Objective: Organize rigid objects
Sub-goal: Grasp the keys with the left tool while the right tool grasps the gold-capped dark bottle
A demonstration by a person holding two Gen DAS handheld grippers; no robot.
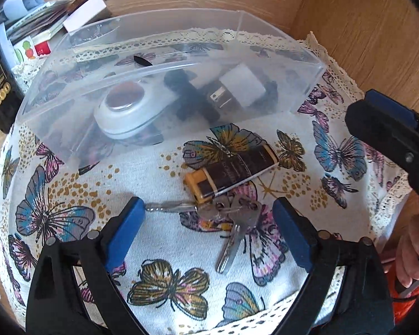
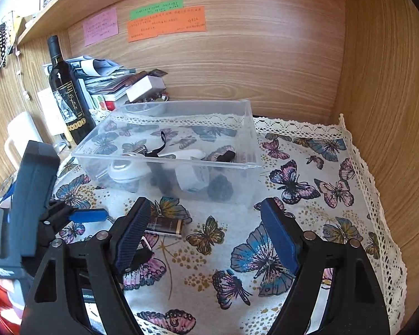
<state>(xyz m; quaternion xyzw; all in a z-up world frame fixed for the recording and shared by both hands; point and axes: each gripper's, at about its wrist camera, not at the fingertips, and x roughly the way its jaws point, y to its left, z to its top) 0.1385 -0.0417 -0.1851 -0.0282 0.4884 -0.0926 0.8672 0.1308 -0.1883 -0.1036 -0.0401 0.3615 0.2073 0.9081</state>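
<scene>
The left gripper (image 1: 208, 224) hangs released, jaws wide around the keys (image 1: 226, 217) on the butterfly cloth (image 1: 164, 240), just before the clear bin (image 1: 307, 83). The right gripper (image 2: 202, 233), also released, hovers over bare cloth stretching to the desk's lace-edged right side.

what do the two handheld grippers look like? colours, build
Both the left gripper and right gripper match: black plastic frames with triangular cutouts, silver rivets, blue ribbed pads on the fingers. Something red or orange shows beside each hand; no cables visible.
</scene>
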